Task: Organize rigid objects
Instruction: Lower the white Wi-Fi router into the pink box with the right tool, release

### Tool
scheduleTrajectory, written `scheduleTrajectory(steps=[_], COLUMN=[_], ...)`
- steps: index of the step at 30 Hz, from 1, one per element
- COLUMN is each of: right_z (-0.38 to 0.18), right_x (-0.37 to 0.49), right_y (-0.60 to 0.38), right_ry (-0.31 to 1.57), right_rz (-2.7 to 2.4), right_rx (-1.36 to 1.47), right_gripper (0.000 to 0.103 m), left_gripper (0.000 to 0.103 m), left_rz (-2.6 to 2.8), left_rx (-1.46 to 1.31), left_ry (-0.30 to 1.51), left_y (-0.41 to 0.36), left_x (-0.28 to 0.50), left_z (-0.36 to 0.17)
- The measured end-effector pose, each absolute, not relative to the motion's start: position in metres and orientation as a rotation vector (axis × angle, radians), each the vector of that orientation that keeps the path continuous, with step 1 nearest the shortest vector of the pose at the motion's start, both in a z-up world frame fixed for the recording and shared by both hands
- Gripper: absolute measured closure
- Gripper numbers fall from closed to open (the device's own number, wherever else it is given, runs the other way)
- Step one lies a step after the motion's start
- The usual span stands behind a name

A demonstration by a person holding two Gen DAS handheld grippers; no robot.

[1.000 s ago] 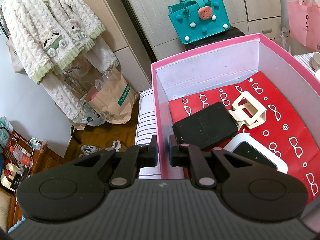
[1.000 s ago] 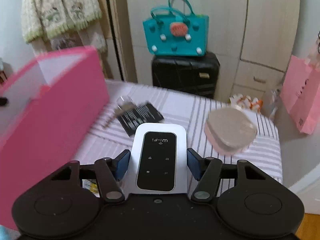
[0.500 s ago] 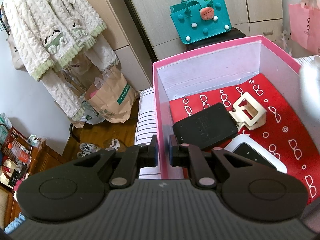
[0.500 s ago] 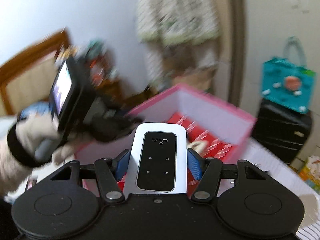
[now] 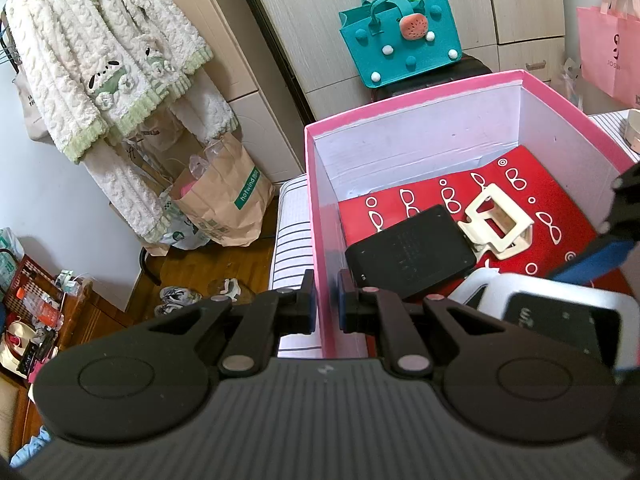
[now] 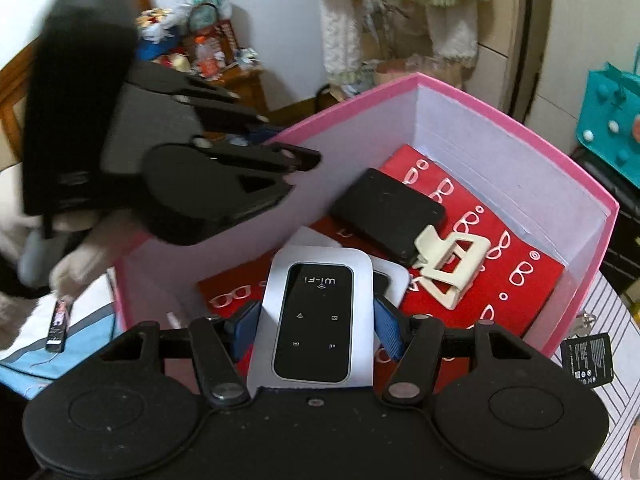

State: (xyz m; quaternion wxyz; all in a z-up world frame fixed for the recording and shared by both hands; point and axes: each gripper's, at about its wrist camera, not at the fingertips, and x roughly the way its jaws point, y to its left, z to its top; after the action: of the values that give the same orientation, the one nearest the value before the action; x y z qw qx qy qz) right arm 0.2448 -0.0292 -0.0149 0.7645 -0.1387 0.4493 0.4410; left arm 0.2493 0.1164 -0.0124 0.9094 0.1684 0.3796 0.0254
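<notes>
The left gripper (image 5: 325, 298) is pinched tight on the near wall of the pink cardboard box (image 5: 416, 104), one black finger outside, one inside, against its matte white lining. The right gripper (image 6: 316, 322) clamps its blue pads (image 6: 386, 330) on a glossy Wi-Fi router (image 6: 316, 316), a rounded silver slab with a black glass face, held low inside the box over its near end. Just under it lies a second router (image 6: 390, 282) of the same rounded white shape, mostly covered. On the box floor a red sheet (image 5: 552, 216) printed with little white spectacles lies flat. A matte black rectangular case (image 5: 410, 258) rests on it, with a cream plastic hair claw (image 5: 496, 222), angular and open-framed, touching its right edge. A teal felt tote (image 5: 398, 38) with pompoms stands behind the box
</notes>
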Motion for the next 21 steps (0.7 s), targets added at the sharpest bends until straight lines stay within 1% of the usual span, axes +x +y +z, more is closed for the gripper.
scheduleTrajectory(steps=[2,5,10,16,21], right_z=[-0.020,-0.023,0.000,0.030,0.036], right_x=[0.250,0.257,0.251,0.226,0.210], right_y=[-0.027,-0.034,-0.067,-0.113,-0.143], right_ry=[0.994,1.007,0.911,0.823,0.788], right_rz=[0.937,0.924,0.902,0.794,0.722], right_rx=[-0.293,-0.206,-0.060,-0.008,0.018], right_gripper=[0.036,0.036,0.035,0.033,0.032], left_gripper=[0.094,0.094,0.095,0.095,0.096], left_rz=[0.053,0.051,0.040,-0.052,-0.135], left_rx=[0.346,0.341,0.296,0.189,0.140], left_ry=[0.783,0.784,0.800,0.929,1.005], left_y=[0.117,0.117,0.122,0.140,0.153], left_x=[0.249,0.250,0.252,0.256,0.243], left_z=[-0.012,-0.012,-0.010,0.000,0.011])
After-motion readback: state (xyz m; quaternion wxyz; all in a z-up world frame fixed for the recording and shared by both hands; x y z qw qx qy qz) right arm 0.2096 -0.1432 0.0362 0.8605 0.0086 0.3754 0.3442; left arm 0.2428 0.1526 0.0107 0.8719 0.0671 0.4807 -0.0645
